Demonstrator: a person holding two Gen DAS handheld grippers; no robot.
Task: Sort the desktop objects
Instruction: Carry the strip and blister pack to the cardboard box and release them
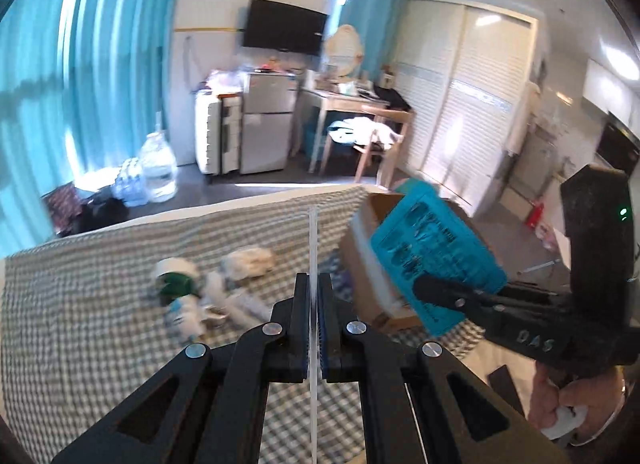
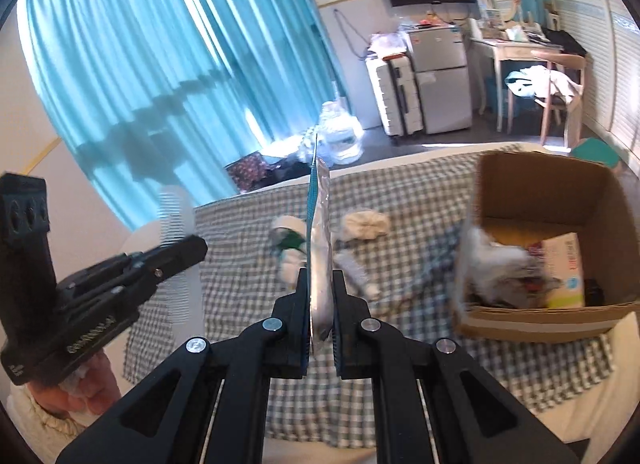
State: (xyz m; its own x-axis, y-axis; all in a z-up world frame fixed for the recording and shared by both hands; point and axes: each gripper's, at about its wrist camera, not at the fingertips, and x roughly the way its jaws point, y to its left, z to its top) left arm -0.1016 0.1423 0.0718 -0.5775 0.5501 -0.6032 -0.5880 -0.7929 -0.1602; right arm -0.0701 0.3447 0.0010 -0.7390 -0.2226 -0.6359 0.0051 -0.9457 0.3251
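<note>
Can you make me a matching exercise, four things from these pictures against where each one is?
Things:
1. white comb
2. blue packet
3. cardboard box
4. crumpled cloth

Places:
A. lying loose on the checked cover
B. clamped in the right gripper
C. standing open, already holding items
D. clamped in the left gripper

Pairs: 1-D, 2-B, 3-C, 4-A

I see bright daylight glowing through the curtains (image 2: 168,44) on the left, glare on the far wardrobe (image 1: 472,104), motion blur over the checked cloth (image 1: 100,304), and curved, dark-cornered fisheye edges.
</note>
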